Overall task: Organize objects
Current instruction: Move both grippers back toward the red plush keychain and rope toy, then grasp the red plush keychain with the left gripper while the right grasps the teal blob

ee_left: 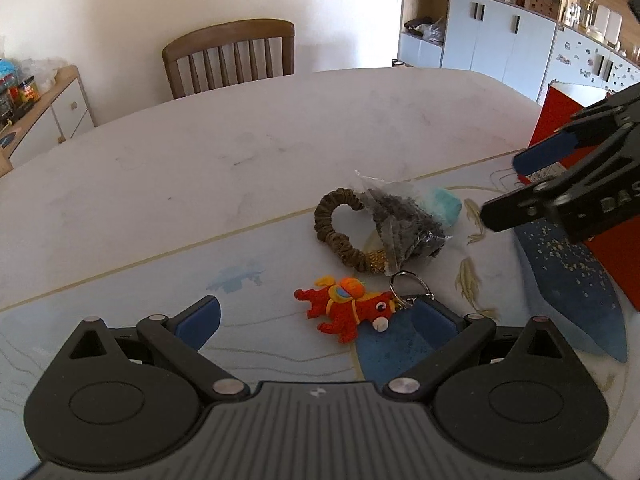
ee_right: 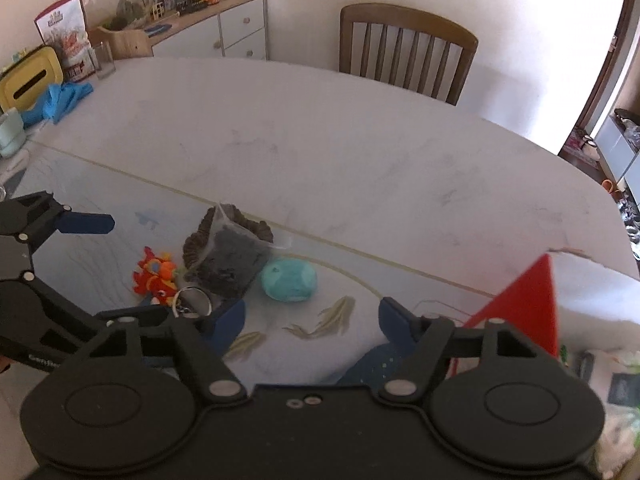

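A red and orange horse keychain (ee_left: 348,312) with a metal ring (ee_left: 410,284) lies on the pale blue mat. My left gripper (ee_left: 316,320) stands open around it, one blue pad on each side, neither touching it. Just beyond lie a brown scrunchie (ee_left: 340,232), a clear bag of dark bits (ee_left: 404,224) resting on it, and a teal soft lump (ee_left: 444,204). My right gripper (ee_right: 312,318) is open and empty, low over the mat, with the teal lump (ee_right: 290,280) just ahead of its fingers. The keychain (ee_right: 156,276) and the left gripper (ee_right: 136,268) show at its left.
A red box (ee_right: 528,304) stands at the right on the mat (ee_right: 120,200), close to the right gripper (ee_left: 504,188). At the table's far left corner sit a yellow tissue box (ee_right: 32,80), a blue cloth (ee_right: 60,98) and a glass (ee_right: 105,62). A wooden chair (ee_right: 408,48) stands behind the table.
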Tool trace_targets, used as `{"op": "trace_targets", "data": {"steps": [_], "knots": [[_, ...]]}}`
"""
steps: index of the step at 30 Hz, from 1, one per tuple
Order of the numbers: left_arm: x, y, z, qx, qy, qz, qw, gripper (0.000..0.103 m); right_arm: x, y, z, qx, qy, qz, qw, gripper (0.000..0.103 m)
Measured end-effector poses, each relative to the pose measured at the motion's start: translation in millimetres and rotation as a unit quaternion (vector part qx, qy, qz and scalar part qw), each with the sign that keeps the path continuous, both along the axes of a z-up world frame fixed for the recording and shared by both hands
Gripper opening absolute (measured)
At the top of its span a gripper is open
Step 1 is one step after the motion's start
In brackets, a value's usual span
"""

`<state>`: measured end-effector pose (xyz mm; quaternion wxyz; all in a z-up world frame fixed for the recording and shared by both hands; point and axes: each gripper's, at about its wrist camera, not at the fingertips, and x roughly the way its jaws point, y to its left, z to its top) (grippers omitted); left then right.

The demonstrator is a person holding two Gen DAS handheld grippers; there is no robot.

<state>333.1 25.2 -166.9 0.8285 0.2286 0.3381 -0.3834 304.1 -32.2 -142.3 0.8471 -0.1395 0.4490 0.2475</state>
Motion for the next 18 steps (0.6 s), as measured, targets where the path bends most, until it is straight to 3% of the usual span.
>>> {"op": "trace_targets", "data": {"steps": [9,14,18], "knots": [[5,-3,-8,-0.006,0.009,-0.007,0.9999,0.101,13,10,-18,-0.013,0.005,0.016,1.000,0.060],[5,-6,-11,-0.008,0.005,-0.012,0.9999,0.096,17,18,-24,-0.008,0.007,0.027,1.000,0.052],[2,-7,-12,-0.013,0.000,-0.016,0.9998,0.086,18,22,-26,-0.002,0.007,0.032,0.999,0.047]]}}
